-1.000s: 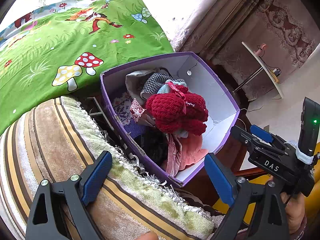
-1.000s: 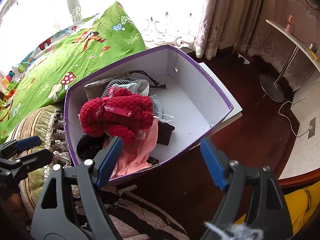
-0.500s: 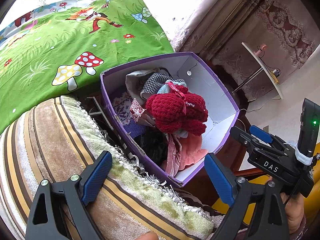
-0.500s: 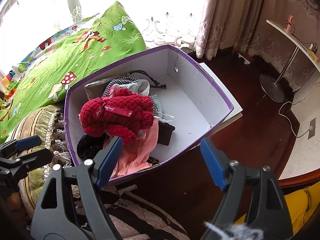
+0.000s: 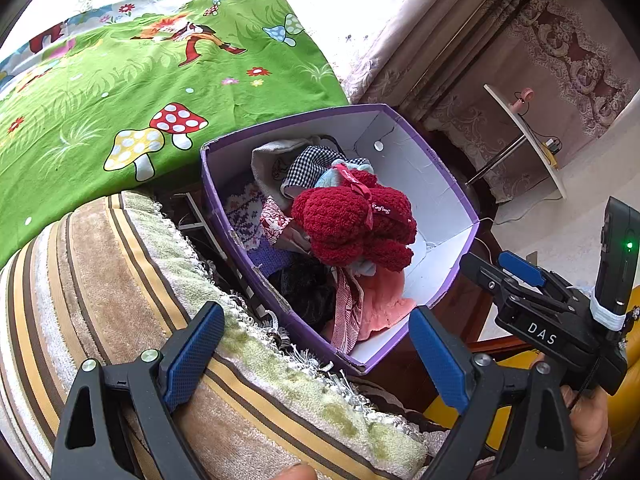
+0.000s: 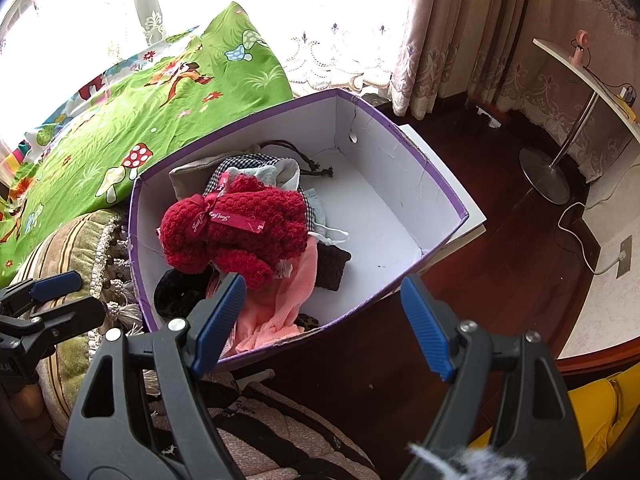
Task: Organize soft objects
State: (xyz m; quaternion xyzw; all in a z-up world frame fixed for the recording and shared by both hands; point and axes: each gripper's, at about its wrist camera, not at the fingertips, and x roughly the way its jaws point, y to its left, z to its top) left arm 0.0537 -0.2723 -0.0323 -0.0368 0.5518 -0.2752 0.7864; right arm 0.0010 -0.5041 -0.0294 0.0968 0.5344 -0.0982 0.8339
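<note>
Both grippers, left (image 5: 312, 354) and right (image 6: 322, 322), hover empty with fingers apart near the purple box (image 6: 404, 132), where red knit socks (image 6: 240, 232) top piled clothes.

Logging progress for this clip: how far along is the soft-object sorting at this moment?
Done: the purple box already holds a pile, with the red fluffy socks on top of a pink cloth and a checked cloth.

In hand: nothing; the left gripper and right gripper are both open and empty, short of the box.

Left: the box's far half is bare; no loose items show outside it.
</note>
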